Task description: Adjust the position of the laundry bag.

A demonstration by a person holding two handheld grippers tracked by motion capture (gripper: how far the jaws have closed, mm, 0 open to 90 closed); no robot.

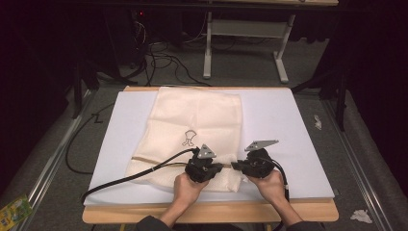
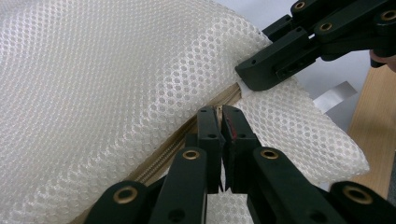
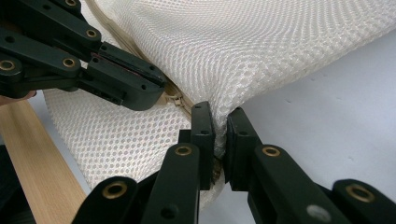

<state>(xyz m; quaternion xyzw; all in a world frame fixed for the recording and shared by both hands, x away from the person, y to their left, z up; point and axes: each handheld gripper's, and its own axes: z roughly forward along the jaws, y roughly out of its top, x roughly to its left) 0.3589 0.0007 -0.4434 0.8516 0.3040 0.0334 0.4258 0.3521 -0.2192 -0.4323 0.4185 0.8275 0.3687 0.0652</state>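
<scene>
While the white mesh bag lies flat on the pale tabletop, the left gripper has its jaws closed at the tan zipper, likely on the pull, and the right gripper pinches a fold of mesh at the zipper's end. Soft, light and limp, the bag will bunch unless held taut beside the zipper. A cable trails over the near-left corner; little else intrudes.

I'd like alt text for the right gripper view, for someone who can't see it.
Two black jaws of the right claw pinch the edge of a white mesh bag lying on a pale board. The left claw reaches in from the upper left, closed at the bag's beige zipper.
</scene>
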